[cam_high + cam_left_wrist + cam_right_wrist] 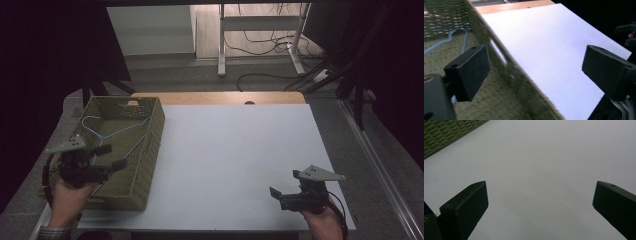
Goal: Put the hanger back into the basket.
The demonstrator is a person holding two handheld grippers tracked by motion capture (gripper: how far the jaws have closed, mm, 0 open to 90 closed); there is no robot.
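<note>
Inside the green basket (148,165) lies a blue hanger (116,131).

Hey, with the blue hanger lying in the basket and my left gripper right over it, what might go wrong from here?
1. The left gripper hangs open, low over the green basket; drawing it back carelessly may knock the near wall and shift the basket.
2. The blue hanger has its hook up against the far corner, so it might catch in the weave if the basket gets bumped.
3. The basket overhangs the white board's left edge and may tip.
</note>
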